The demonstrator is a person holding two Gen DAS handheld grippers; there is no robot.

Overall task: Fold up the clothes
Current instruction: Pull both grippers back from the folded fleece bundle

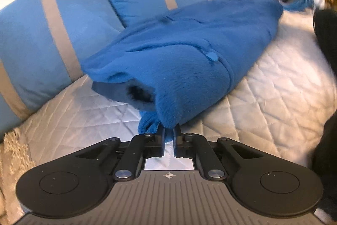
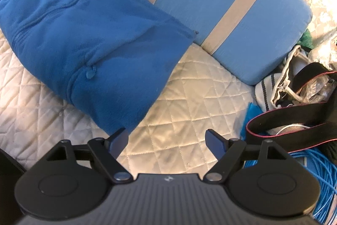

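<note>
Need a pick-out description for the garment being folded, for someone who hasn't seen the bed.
On the white quilted bedspread, in front of two light blue pillows with beige stripes, lies a bulky deep blue fleece garment. The shut left gripper pinches its near edge. Unlike the smooth striped pillows, it is fuzzy, unstriped, darker, and has a small fabric tab.

Bright, even light; fisheye-bent edges (left view's far right motion-blurred)

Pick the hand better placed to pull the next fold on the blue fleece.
Left. The left gripper is already shut on a corner of the blue fleece; the right gripper is open over bare quilt, holding nothing.
</note>
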